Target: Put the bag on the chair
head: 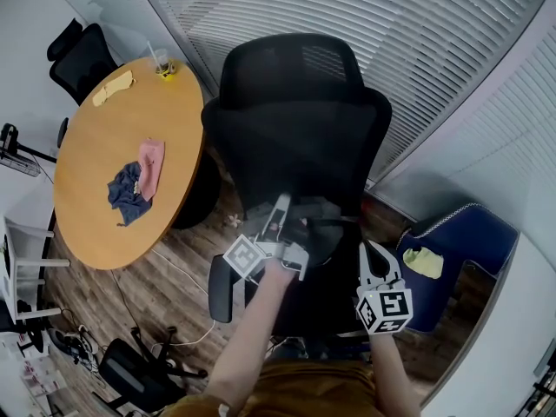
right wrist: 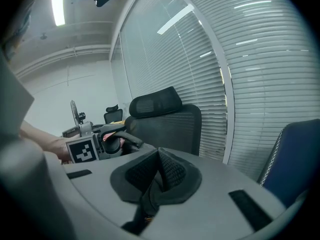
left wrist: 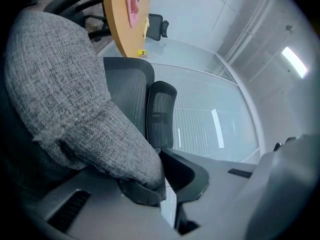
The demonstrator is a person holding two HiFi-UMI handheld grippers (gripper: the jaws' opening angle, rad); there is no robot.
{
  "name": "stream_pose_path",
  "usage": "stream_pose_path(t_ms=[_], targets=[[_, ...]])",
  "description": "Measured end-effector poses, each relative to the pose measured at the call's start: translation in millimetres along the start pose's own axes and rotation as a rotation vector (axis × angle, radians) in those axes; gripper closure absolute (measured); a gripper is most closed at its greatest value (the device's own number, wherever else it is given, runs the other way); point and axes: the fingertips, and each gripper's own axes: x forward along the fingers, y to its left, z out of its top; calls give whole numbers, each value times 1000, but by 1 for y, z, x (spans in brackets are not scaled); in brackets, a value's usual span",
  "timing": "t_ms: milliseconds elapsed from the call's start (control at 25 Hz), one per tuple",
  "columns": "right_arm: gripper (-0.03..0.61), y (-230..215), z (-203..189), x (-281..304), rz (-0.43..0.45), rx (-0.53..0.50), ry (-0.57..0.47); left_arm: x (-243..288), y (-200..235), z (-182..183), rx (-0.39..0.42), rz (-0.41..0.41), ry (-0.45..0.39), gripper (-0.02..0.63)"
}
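left gripper [left wrist: 161, 160] clamped on grey bag [left wrist: 65, 84] edge, bulk left of jaws, low over chair [head: 295, 137] seat, likely for set-down. right gripper [right wrist: 159, 159] closed, nothing seen held, idle alongside.

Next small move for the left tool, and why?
Probably lower the left tool slightly and open it: it pinches the grey bag, which is already over the chair seat. The right tool is shut, off to the side.

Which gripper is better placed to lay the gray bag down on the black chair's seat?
Left. The left gripper grips the bag over the chair seat; the right gripper sits off to its side.
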Motion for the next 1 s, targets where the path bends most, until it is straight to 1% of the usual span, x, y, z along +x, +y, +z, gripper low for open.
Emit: stream_pose_path(t_ms=[160, 280, 400, 520, 680, 760, 1000], targets=[[566, -2, 1, -1, -3, 1, -1, 1, 4, -1, 27, 40, 22, 590], [566, 0, 3, -2, 0, 0, -6, 1, 3, -3, 34, 54, 33, 583], [567, 1, 5, -2, 2, 0, -9, 1, 2, -4, 33, 60, 39, 538], [567, 1, 6, -3, 1, 1, -11, 0, 2, -5, 27, 69, 39, 512], [566, 2, 8, -6, 0, 3, -14, -7, 8, -6, 16, 95, 38, 509], [566, 4, 8, -9, 2, 3, -16, -12, 7, -8, 16, 95, 37, 509], [566, 16, 11, -14, 15, -7, -32, -24, -4, -10, 75, 96, 59, 524]])
